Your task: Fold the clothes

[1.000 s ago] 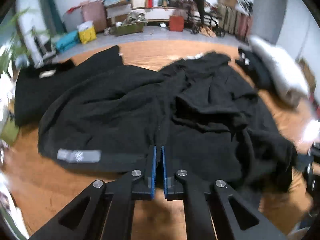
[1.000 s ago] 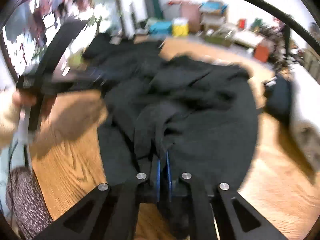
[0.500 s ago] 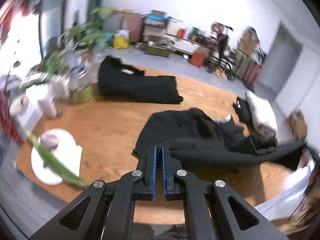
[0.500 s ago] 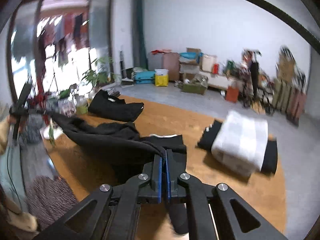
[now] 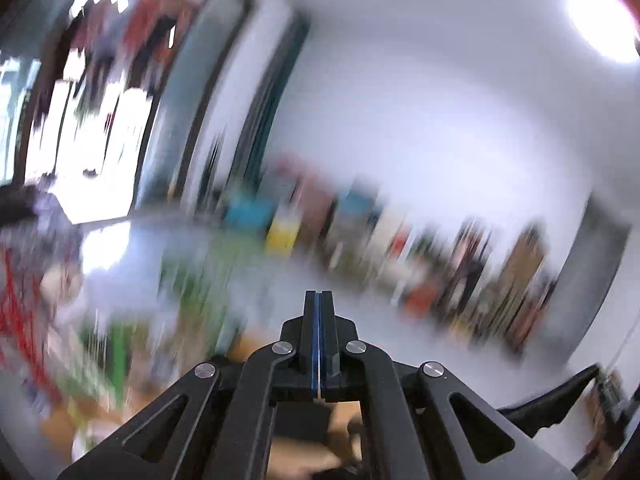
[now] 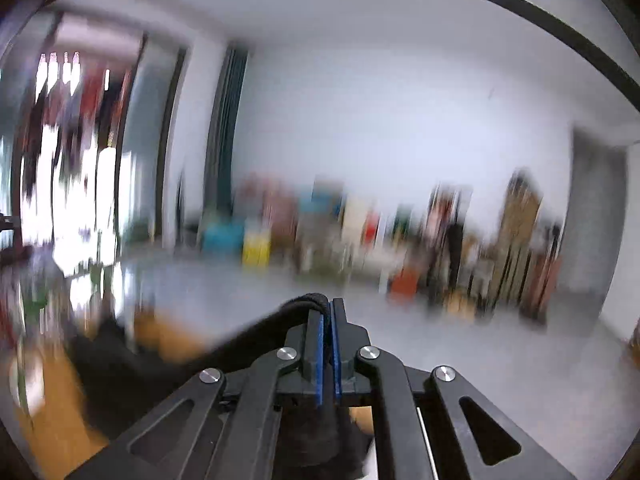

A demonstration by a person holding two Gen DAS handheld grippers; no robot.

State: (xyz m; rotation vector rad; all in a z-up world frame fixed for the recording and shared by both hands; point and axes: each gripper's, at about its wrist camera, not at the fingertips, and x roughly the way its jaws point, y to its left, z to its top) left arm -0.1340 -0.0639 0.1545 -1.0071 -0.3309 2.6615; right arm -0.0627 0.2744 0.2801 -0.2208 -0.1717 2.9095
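Blurred boxes (image 6: 256, 250) (perhaps storage) line the white wall (image 6: 400, 120).

Black garment (image 6: 256, 330), black tongs (image 6: 328, 312) with blue pads (image 6: 319, 356), white wall (image 6: 400, 120).

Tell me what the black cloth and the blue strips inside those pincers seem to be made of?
The black cloth caught in the right hand-held gripper looks like soft, matte knit, maybe fleece: its rolled edge is fuzzy, without shine. Blur leaves the weave unclear. The blue strips lining the fingers look like smooth rubber or foam pads, flat and dull, probably for grip.
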